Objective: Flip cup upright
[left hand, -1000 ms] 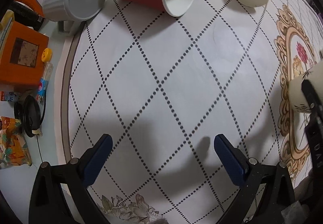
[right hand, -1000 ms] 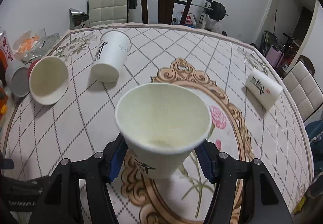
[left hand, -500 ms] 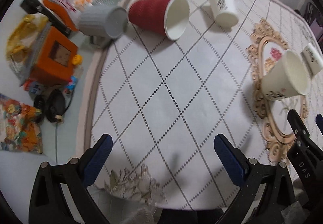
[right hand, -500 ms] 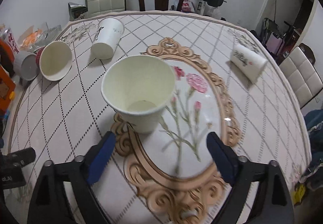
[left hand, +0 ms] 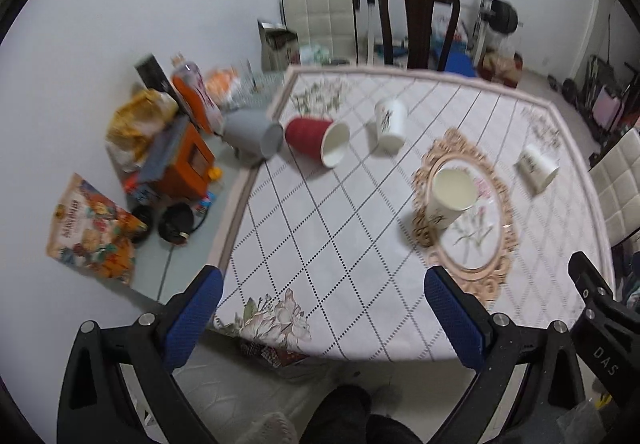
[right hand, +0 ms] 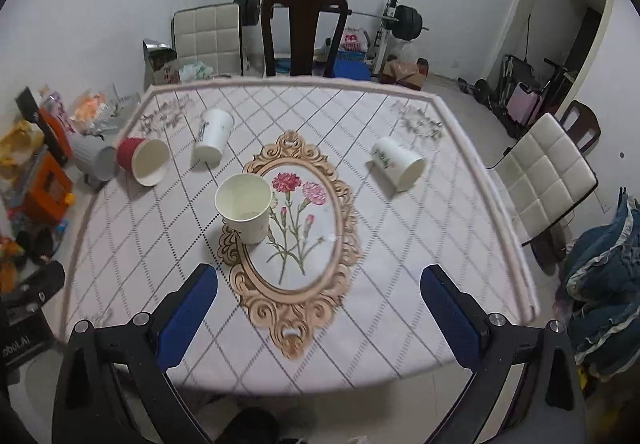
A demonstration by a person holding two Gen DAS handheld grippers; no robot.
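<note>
left tool (left hand: 320, 314) jaws spread wide, right tool (right hand: 319, 310) likewise, both empty

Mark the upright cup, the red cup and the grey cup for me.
upright cup (right hand: 245, 212): right wrist view, on its outer wall below the rim.
red cup (right hand: 127, 153): right wrist view, on its ribbed side.
grey cup (left hand: 246, 130): left wrist view, on its ribbed side.

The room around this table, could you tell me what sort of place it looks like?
Most likely a lived-in home, a dining area doubling as gym and storage: a cloth-covered table with dining chairs, a barbell rack against the back wall, and snack packets piled on the floor.
</note>
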